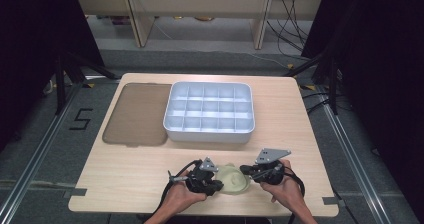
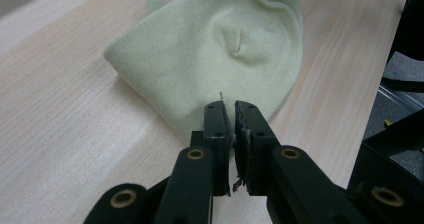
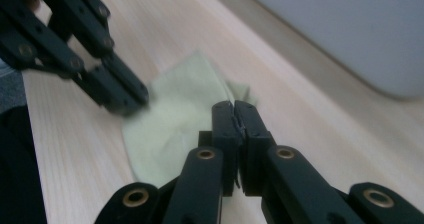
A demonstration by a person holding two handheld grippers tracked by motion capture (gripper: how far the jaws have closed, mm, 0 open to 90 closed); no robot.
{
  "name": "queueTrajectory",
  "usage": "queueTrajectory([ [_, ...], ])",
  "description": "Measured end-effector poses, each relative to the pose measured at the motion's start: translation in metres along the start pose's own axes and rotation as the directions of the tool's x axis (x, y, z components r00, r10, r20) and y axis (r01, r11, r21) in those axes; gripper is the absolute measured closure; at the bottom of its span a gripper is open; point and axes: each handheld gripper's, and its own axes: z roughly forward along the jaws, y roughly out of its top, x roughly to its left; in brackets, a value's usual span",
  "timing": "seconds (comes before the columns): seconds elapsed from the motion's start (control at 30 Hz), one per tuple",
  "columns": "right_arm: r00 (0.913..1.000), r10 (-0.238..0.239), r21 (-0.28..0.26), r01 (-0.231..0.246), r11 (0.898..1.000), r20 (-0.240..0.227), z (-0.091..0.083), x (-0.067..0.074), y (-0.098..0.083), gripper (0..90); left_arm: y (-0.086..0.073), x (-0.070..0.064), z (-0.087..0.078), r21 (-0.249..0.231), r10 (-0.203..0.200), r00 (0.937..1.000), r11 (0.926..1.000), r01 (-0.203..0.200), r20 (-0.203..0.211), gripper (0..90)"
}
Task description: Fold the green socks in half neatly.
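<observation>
Two grippers at the near table edge: left gripper jaws pressed together at the hem of a pale-green knit cloth, rumpled, lying flat; right gripper jaws closed, probably pinching its opposite edge.

The hat is a pale green, fine-ribbed knit cloth, matt and soft-looking. The table is light wood with visible grain and a smooth satin finish. The tray is smooth white plastic, and the lid is translucent brown plastic.
</observation>
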Motion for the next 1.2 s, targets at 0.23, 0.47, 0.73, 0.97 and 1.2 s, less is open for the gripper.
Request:
queueTrajectory([
  [0.23,0.9989,-0.034,0.041,0.036,0.999,-0.030,0.025,0.002,0.011,88.7,0.000,0.001,0.000,0.005,0.009,0.9999,0.9999,-0.009,-0.004,84.2],
  [0.47,0.9991,0.018,0.099,-0.022,0.995,0.038,0.032,-0.019,0.000,89.4,0.000,0.000,-0.001,0.004,0.009,0.9999,1.0000,-0.009,-0.009,84.1],
  [0.73,0.9994,0.003,-0.017,-0.003,1.000,-0.035,-0.001,-0.004,0.000,89.3,0.000,0.000,-0.001,0.004,0.004,1.0000,1.0000,-0.004,-0.009,84.0],
  [0.97,0.9983,-0.002,0.076,0.007,0.997,-0.057,0.004,0.002,-0.021,89.4,-0.001,0.000,0.000,-0.004,0.002,1.0000,1.0000,-0.002,-0.008,83.8],
  [1.2,0.9985,0.039,0.099,-0.035,0.995,-0.039,0.003,-0.010,-0.029,89.4,0.000,0.003,-0.004,0.038,0.045,0.9990,0.9983,-0.044,-0.008,83.7],
])
